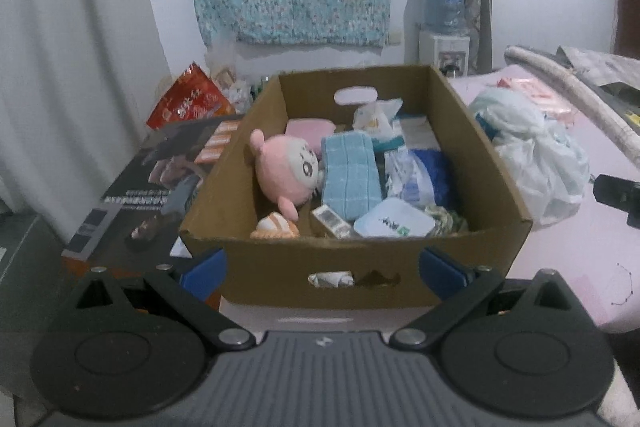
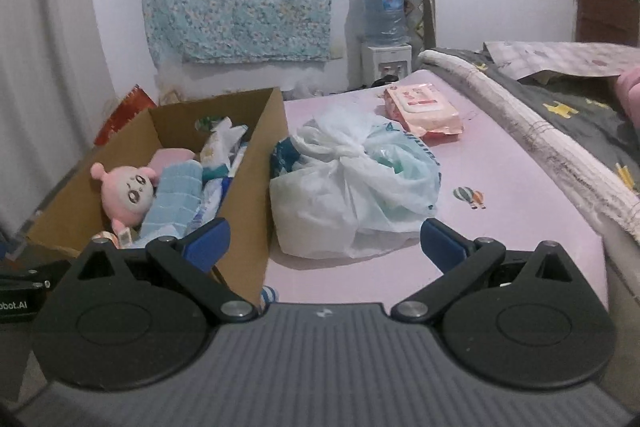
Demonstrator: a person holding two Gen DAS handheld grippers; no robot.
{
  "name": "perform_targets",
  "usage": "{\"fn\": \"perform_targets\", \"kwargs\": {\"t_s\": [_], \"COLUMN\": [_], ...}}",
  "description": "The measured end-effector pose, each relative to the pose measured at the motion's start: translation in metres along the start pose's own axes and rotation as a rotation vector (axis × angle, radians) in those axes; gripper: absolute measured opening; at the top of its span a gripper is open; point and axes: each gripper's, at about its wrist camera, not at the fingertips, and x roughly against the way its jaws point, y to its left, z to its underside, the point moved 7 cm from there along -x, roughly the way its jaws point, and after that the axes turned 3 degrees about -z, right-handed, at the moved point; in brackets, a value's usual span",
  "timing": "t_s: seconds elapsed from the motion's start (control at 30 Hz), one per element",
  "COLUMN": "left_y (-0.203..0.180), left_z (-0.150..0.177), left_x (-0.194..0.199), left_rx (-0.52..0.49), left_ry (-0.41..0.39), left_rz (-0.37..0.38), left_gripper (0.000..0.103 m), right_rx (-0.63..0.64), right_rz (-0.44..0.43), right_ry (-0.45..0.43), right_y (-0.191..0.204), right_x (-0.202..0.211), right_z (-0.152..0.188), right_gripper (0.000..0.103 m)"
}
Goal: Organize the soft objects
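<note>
A brown cardboard box (image 1: pixel 500 155) stands on the pink bed and holds a pink plush toy (image 1: pixel 286 169), a folded light blue towel (image 1: pixel 350 173), a pink cloth (image 1: pixel 310 129), tissue packs and other soft items. My left gripper (image 1: pixel 324 273) is open and empty, just before the box's near wall. The box also shows in the right wrist view (image 2: pixel 260 163), with the plush (image 2: pixel 128 191) inside. A tied white plastic bag (image 2: pixel 352 183) lies beside the box. My right gripper (image 2: pixel 324 245) is open and empty, just before the bag.
A pink wet-wipes pack (image 2: pixel 424 107) lies farther back on the bed sheet (image 2: pixel 520 207). A rolled grey quilt (image 2: pixel 540 131) runs along the right. A flat dark box (image 1: pixel 152 179) and a red snack bag (image 1: pixel 188 99) lie left of the cardboard box. A water dispenser (image 2: pixel 384 27) stands by the wall.
</note>
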Motion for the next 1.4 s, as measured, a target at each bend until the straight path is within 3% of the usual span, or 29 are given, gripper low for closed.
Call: {"fn": "perform_targets", "kwargs": {"t_s": [0.3, 0.53, 1.4], "left_y": [0.003, -0.002, -0.019], "left_z": [0.004, 0.001, 0.002], "left_x": [-0.013, -0.013, -0.018], "left_rx": [0.016, 0.009, -0.046], "left_ry": [0.086, 0.107, 0.134], "left_rz": [-0.013, -0.019, -0.031], "left_gripper": [0.103, 0.103, 0.103], "right_rx": [0.032, 0.025, 0.025], "right_rz": [-0.052, -0.104, -0.109], "right_ry": [0.159, 0.249, 0.282], "right_y": [0.022, 0.037, 0.037], "right_x": [-0.024, -0.032, -0.035], "right_z": [0.022, 0.03, 0.034], "right_gripper": [0.102, 0.102, 0.102]}}
